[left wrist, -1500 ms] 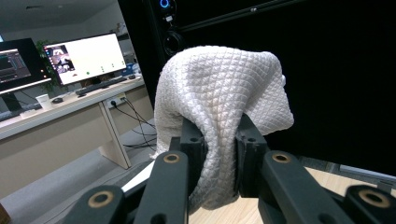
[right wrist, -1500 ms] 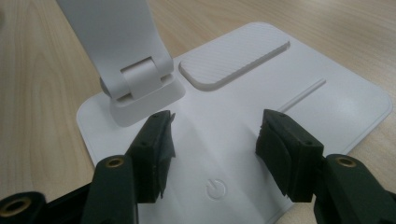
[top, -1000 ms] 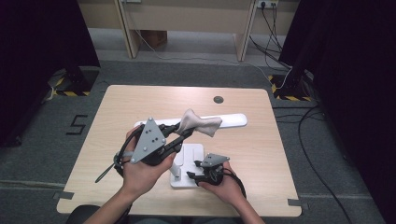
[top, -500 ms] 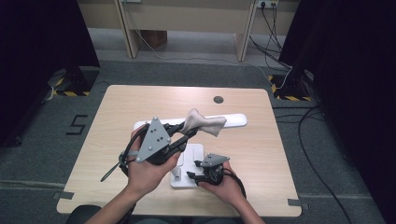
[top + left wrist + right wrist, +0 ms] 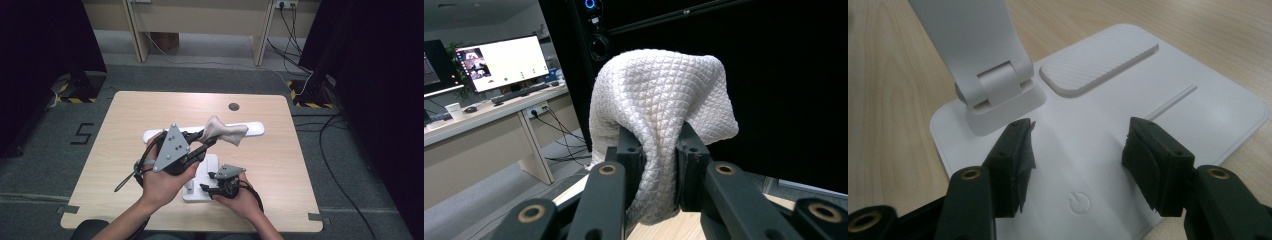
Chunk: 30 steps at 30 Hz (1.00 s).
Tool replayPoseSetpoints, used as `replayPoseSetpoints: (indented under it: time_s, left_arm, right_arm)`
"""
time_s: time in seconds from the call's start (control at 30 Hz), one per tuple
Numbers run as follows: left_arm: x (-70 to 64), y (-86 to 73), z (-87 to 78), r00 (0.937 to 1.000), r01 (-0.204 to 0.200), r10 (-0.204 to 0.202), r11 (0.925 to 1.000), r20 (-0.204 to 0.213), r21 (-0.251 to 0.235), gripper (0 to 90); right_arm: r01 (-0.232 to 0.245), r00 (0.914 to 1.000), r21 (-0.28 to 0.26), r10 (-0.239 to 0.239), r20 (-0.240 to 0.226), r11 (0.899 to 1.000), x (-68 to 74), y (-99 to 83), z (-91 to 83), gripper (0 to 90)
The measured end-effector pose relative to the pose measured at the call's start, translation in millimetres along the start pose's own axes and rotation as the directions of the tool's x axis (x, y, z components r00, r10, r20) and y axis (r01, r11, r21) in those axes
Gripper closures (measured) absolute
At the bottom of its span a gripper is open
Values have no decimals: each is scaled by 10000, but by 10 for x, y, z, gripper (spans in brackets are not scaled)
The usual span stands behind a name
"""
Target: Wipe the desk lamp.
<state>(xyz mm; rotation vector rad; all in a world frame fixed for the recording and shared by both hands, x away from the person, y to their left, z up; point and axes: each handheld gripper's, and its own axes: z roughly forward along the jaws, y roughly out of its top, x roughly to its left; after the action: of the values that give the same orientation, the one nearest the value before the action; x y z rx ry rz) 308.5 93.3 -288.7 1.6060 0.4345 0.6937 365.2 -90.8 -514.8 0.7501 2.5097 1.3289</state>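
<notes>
Nearest, right gripper (image 5: 210, 181): jaws spread wide with nothing between them, poised low over the white lamp base (image 5: 1128, 115); the person's hand covers much of it in the high view.
Lamp hinge (image 5: 998, 92): just past the jaws; the arm above is cut off by the frame top.
Left gripper (image 5: 206, 137): jaws clamped on the white cloth (image 5: 659, 110), lifted above the table (image 5: 125, 120).
Cloth: its lower end is hidden behind the jaws.
Lamp bar (image 5: 252, 128): partly covered by the cloth.

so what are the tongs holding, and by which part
The left tongs pinch the white cloth at a bunched fold near its middle. The right tongs are open over the lamp base, holding nothing.
</notes>
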Motion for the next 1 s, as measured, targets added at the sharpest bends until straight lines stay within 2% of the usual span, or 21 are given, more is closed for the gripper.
replayPoseSetpoints:
  time_s: [1.0]
  left_arm:
    - [-80, 55, 193, 9992, -67, 62, 9999, 407, 129, 770]
  right_arm:
    - [0, 10000, -4, 0, 6, 10000, 2, -1, 1, 446]
